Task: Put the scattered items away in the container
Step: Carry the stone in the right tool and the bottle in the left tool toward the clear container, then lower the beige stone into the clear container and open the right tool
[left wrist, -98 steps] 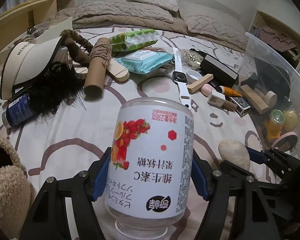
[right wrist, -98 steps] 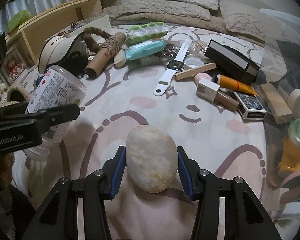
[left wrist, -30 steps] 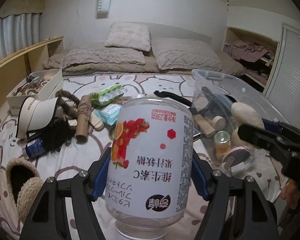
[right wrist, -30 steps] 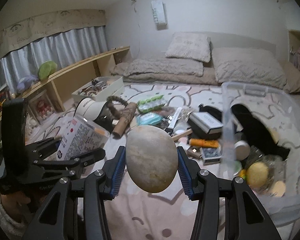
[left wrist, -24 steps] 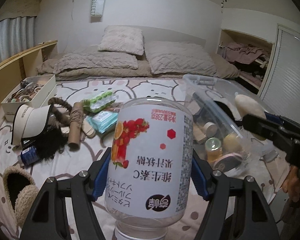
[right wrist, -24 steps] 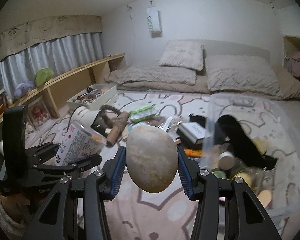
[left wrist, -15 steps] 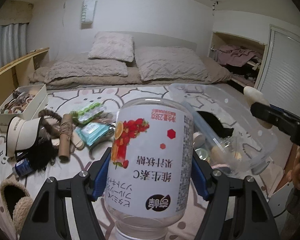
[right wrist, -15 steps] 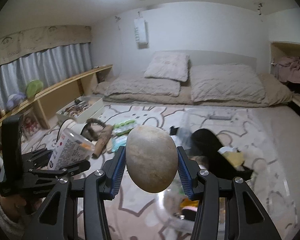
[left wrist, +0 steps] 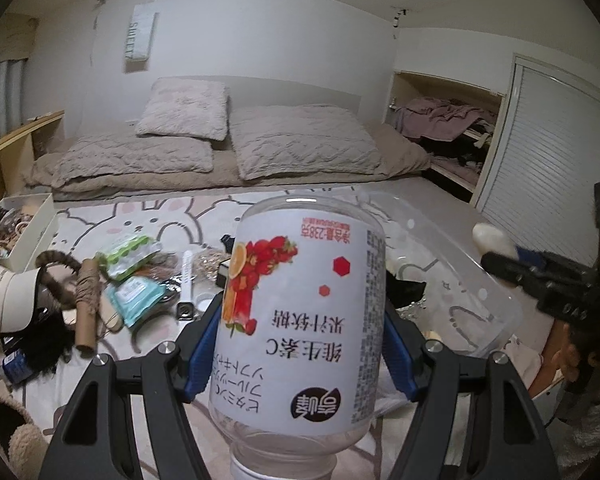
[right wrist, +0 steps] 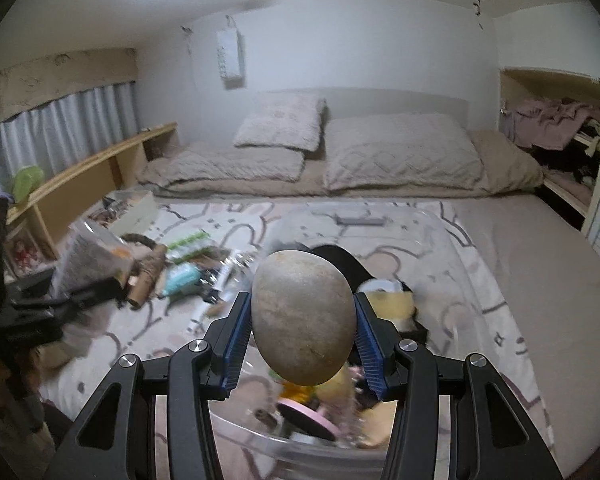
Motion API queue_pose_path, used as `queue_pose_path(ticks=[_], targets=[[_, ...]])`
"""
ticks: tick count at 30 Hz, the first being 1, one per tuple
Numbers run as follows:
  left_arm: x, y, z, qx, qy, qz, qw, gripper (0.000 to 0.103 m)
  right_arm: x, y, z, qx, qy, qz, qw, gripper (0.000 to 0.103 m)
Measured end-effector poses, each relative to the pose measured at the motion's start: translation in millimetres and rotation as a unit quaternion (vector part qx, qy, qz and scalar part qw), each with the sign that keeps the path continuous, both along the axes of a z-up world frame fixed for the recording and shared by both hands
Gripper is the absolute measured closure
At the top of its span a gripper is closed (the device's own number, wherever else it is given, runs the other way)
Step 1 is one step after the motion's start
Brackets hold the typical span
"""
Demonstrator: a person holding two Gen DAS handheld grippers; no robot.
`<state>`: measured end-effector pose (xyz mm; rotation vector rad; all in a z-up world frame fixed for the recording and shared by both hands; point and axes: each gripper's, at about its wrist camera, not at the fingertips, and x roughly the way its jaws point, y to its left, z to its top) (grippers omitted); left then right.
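Observation:
My left gripper point(left wrist: 300, 336) is shut on a clear plastic jar point(left wrist: 300, 320) with a white fruit label, held upside down above the patterned bed cover. My right gripper point(right wrist: 302, 328) is shut on a smooth beige stone point(right wrist: 303, 320), which hangs over the clear plastic bin point(right wrist: 440, 240). The bin holds a black item point(right wrist: 340, 260), a yellow piece point(right wrist: 392, 304) and a pink disc point(right wrist: 304, 416). In the left wrist view the bin point(left wrist: 452, 280) lies right of the jar, and the right gripper with the stone point(left wrist: 490, 236) is above its right side.
Scattered on the cover at left: a cardboard tube wrapped in twine point(left wrist: 87, 308), green point(left wrist: 128, 256) and blue point(left wrist: 138, 296) wipe packs, a white watch point(left wrist: 186, 280), a cream visor point(left wrist: 8, 304), a spray can point(left wrist: 14, 364), a fuzzy slipper point(left wrist: 8, 432). A white box point(left wrist: 16, 232) stands beyond. Pillows lie at the back.
Both grippers rose and swung right with their loads. The stone now hangs over the bin, and the bin has slid behind the jar in the left wrist view.

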<state>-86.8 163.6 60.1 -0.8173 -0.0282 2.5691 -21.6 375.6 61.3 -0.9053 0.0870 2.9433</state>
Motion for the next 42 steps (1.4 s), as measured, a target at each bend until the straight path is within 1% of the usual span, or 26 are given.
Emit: queue_pose_path(ticks=[4, 9, 14, 18, 23, 26, 29, 30, 32, 36, 39, 42], targets=[[-5, 15, 2, 0.001, -0.002, -0.012, 0.9999, 0.032, -2, 16, -13, -0.009, -0.027, -0.004, 1.000, 0.052], [-7, 35, 5, -0.002, -0.001, -0.024, 0.9997, 0.032, -11, 34, -32, -0.038, -0.073, 0.007, 0.997, 0.052], [-10, 50, 5, -0.002, -0.004, -0.036, 0.9993, 0.032, -22, 47, -48, -0.025, -0.117, -0.008, 0.993, 0.052], [-11, 62, 4, -0.003, -0.006, -0.047, 0.9989, 0.032, -37, 59, -62, -0.007, -0.162, -0.025, 0.986, 0.052], [-13, 77, 2, -0.006, -0.008, -0.061, 0.9981, 0.032, -55, 69, -77, 0.013, -0.218, -0.036, 0.975, 0.052], [-14, 84, 0, -0.007, -0.011, -0.067, 0.9977, 0.032, -65, 64, -83, 0.043, -0.255, -0.019, 0.966, 0.052], [-13, 89, -4, -0.007, -0.015, -0.072, 0.9972, 0.032, -77, 58, -96, 0.084, -0.306, 0.006, 0.948, 0.053], [-13, 91, -5, -0.007, -0.017, -0.075, 0.9970, 0.032, -79, 56, -101, 0.100, -0.320, 0.009, 0.942, 0.053], [-14, 94, -8, -0.007, -0.019, -0.079, 0.9967, 0.032, -85, 56, -105, 0.117, -0.337, 0.014, 0.934, 0.053], [-16, 98, -11, -0.006, -0.023, -0.082, 0.9964, 0.032, -90, 60, -107, 0.111, -0.356, 0.021, 0.928, 0.053], [-19, 99, -13, -0.005, -0.026, -0.081, 0.9964, 0.032, -92, 60, -98, 0.123, -0.341, 0.016, 0.932, 0.053], [-20, 100, -15, -0.005, -0.029, -0.080, 0.9964, 0.032, -95, 66, -91, 0.113, -0.333, 0.006, 0.936, 0.053]])
